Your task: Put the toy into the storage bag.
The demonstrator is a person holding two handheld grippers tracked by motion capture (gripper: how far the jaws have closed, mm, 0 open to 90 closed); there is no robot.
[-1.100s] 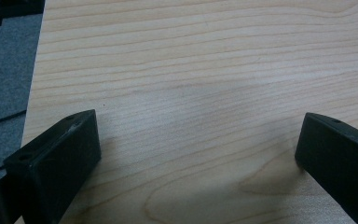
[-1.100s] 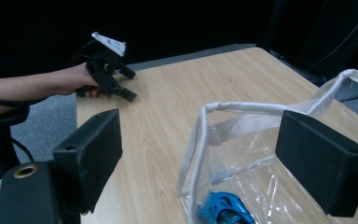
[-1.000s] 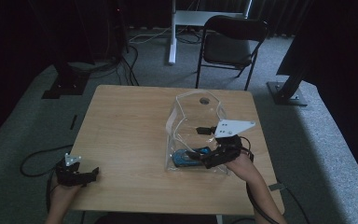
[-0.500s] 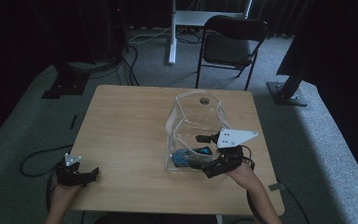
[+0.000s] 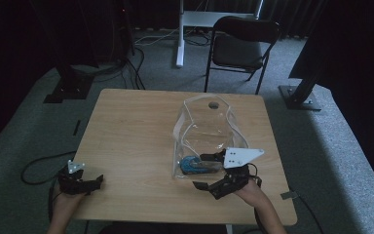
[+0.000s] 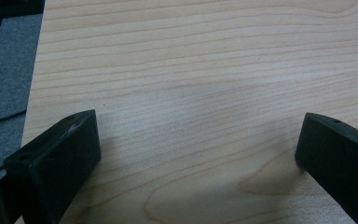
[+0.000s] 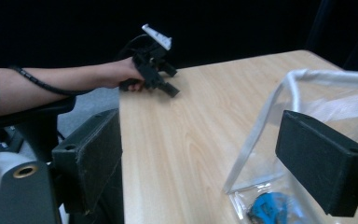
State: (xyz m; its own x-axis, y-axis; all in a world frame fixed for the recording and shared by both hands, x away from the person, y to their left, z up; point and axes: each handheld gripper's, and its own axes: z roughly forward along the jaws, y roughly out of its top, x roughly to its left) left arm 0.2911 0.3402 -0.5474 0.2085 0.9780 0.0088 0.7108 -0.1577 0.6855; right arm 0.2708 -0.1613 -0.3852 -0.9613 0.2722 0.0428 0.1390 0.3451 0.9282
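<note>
Item: blue object (image 5: 192,165), lying inside the clear plastic pouch (image 5: 209,139) at its near end, on the right half of the table (image 5: 126,136); its exact kind is too small and dim to tell. Change since a second ago: my right gripper (image 5: 209,171) has backed out toward me and away from the pouch mouth, and the blue object has stayed where it was inside, so I judge the placing done and the release complete (what remains, if anything, is closing or moving the pouch). Orientation: the blue object's long axis runs roughly across the table, left to right, parallel to the near edge; which end leads I cannot tell. The pouch's own long axis runs away from me, its hanging hole at the far end and its white-edged opening toward me. Right gripper: jaws spread wide, nothing between them, the pouch's rim just beyond the right jaw in the right gripper view (image 7: 200,163). Left gripper (image 5: 80,181): parked at the near left corner, well apart from the pouch, jaws spread over bare wood and holding nothing (image 6: 191,154).
</note>
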